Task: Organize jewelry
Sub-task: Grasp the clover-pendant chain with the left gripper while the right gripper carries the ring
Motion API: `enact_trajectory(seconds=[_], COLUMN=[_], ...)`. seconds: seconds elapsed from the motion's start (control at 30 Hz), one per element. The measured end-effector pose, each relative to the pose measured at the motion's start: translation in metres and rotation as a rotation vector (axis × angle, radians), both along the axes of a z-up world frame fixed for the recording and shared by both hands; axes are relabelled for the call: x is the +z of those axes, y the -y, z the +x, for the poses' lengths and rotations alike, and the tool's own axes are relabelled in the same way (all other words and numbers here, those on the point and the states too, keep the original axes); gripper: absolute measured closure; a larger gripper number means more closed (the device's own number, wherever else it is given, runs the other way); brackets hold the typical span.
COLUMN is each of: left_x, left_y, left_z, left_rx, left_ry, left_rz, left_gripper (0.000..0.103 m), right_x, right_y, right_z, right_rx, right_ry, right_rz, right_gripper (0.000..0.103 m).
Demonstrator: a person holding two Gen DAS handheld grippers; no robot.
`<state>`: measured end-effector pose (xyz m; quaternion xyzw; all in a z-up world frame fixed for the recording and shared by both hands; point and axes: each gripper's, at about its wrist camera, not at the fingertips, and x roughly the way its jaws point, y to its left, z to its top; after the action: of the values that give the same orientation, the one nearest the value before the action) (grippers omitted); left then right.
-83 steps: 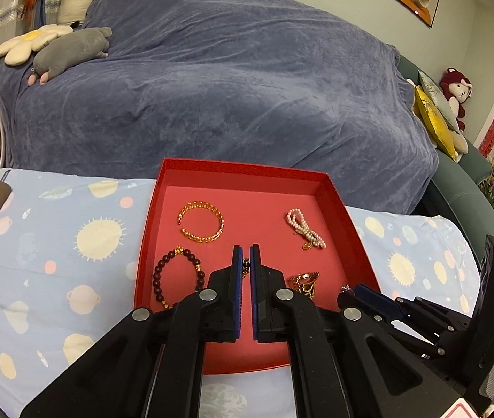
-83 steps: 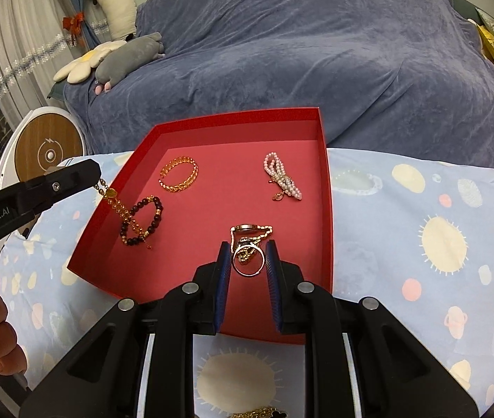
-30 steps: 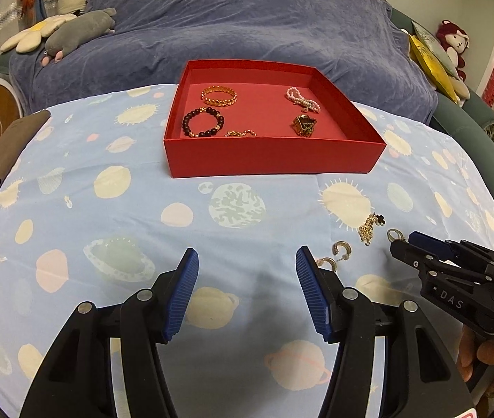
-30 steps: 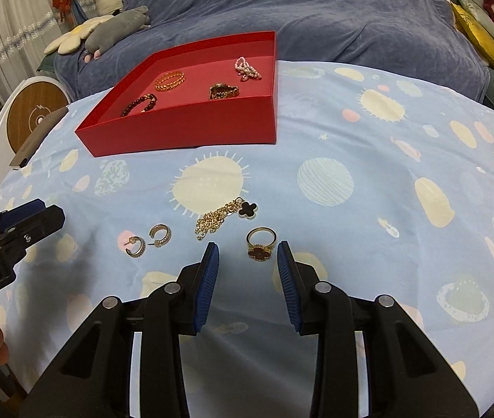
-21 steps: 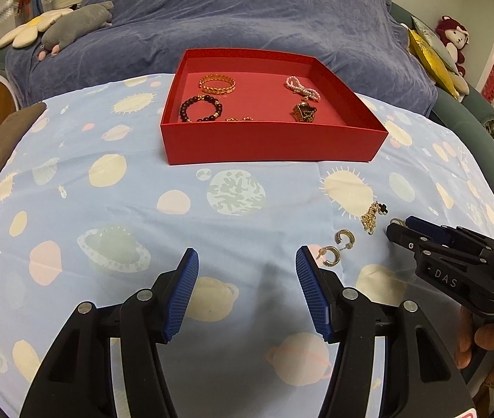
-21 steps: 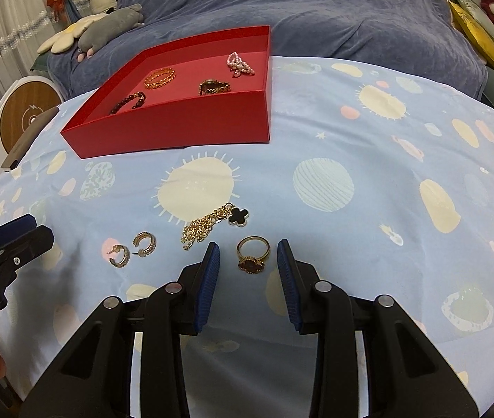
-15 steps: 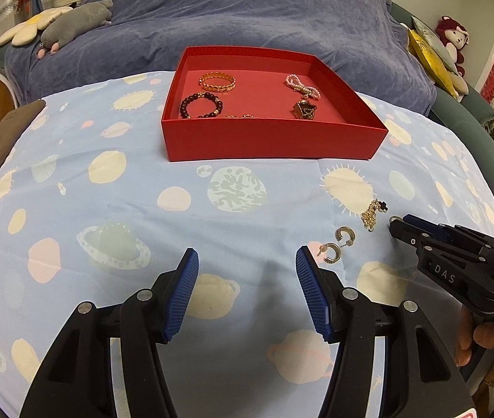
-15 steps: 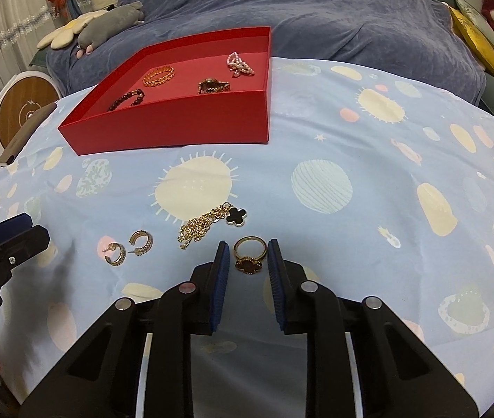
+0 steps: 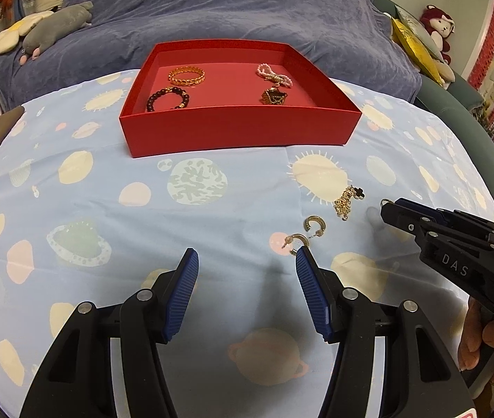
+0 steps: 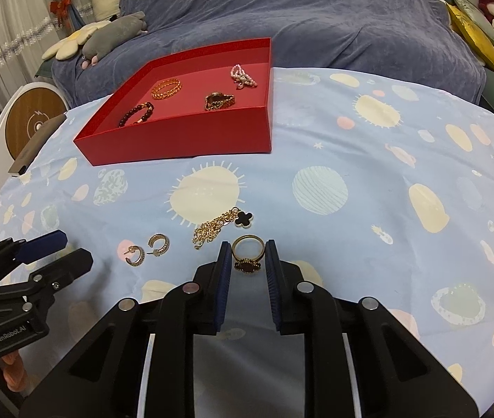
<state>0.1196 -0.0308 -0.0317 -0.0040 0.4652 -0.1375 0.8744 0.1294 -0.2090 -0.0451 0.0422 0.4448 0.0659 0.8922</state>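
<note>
The right gripper (image 10: 247, 256) has just been closing; its jaws stand narrow with the gold ring (image 10: 248, 253) between them, the band seemingly meeting both pads, lying flat on the bench (image 10: 369, 216). The left gripper (image 9: 247, 261) hangs about half open and empty, the two hoop earrings (image 9: 304, 233) just beyond its right fingertip. The red tray (image 10: 184, 139) lies well ahead.
</note>
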Motion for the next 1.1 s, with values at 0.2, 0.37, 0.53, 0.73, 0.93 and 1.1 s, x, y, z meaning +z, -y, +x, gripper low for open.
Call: enact_trajectory(seconds=[0.2, 0.37, 0.53, 0.73, 0.93, 1.1], left_x=[0.001, 0.004, -0.004, -0.019, -0.024, -0.023], left_y=[0.015, 0.043, 0.074, 0.092, 0.104, 0.101], left_z=[0.007, 0.022, 0.031, 0.039, 0.038, 0.038], left_rx=[-0.026, -0.077, -0.130, -0.152, -0.176, -0.176], left_ry=[0.002, 0.006, 0.014, 0.020, 0.078, 0.084], left_rz=[-0.014, -0.064, -0.026, 0.026, 0.092, 0.096], left_gripper=[0.047, 0.047, 0.047, 0.061, 0.084, 0.099], right_x=[0.008, 0.014, 0.018, 0.013, 0.011, 0.011], right_y=[0.005, 0.018, 0.038, 0.043, 0.037, 0.037], right_z=[-0.002, -0.005, -0.006, -0.004, -0.002, -0.001], right_rx=[-0.011, -0.043, -0.089, -0.094, -0.082, -0.084], right_ry=[0.004, 0.011, 0.013, -0.002, -0.009, -0.007], right_rz=[0.009, 0.021, 0.038, 0.046, 0.047, 0.046], right_gripper=[0.084, 0.084, 0.084, 0.084, 0.084, 0.084])
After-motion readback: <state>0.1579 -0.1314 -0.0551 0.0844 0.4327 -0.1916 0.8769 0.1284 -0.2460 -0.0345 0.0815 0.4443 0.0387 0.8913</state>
